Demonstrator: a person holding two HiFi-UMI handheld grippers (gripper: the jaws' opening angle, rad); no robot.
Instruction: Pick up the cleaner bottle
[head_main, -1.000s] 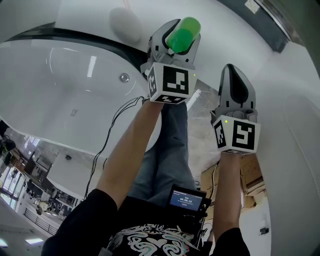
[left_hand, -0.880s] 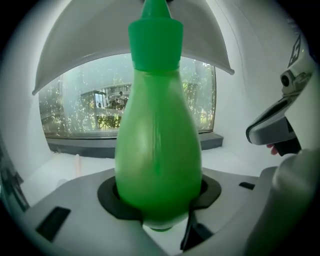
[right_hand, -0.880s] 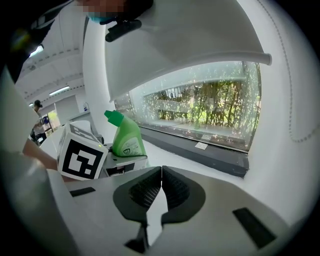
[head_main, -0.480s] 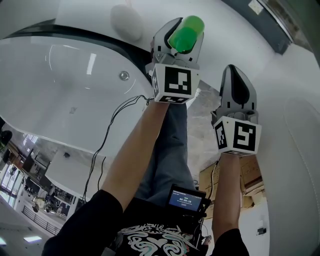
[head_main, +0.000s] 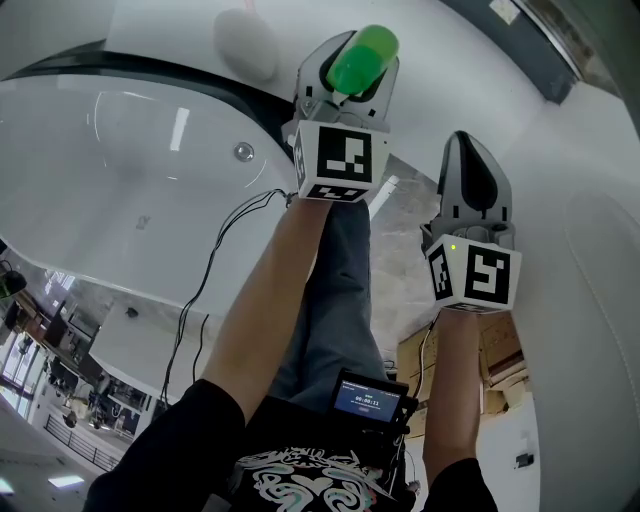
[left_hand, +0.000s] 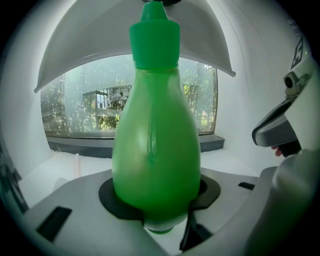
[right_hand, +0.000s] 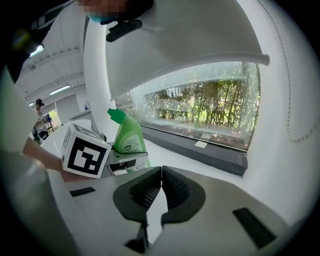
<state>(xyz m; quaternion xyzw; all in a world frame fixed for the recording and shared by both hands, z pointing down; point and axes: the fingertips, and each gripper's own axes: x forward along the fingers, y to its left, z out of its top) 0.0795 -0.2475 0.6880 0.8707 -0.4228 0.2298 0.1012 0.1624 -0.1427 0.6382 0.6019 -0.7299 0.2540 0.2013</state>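
The green cleaner bottle (head_main: 362, 58) is lifted clear of any surface, gripped round its rounded body by my left gripper (head_main: 352, 80). In the left gripper view the bottle (left_hand: 155, 150) fills the middle, cap upward, with the left gripper (left_hand: 159, 212) shut on its lower body by both black pads. My right gripper (head_main: 468, 145) hangs to the right of it, apart from the bottle. Seen in its own view, the right gripper (right_hand: 161, 181) is shut, its ribbed pads touching with nothing between them. That view also shows the bottle (right_hand: 129, 136) at the left.
A white bathtub (head_main: 120, 190) with a round metal fitting (head_main: 243, 152) lies to the left and below. A white oval object (head_main: 245, 45) rests on the ledge beyond. A window (right_hand: 200, 107) over a dark sill (right_hand: 210, 147) is ahead. Cardboard boxes (head_main: 500, 360) stand on the floor.
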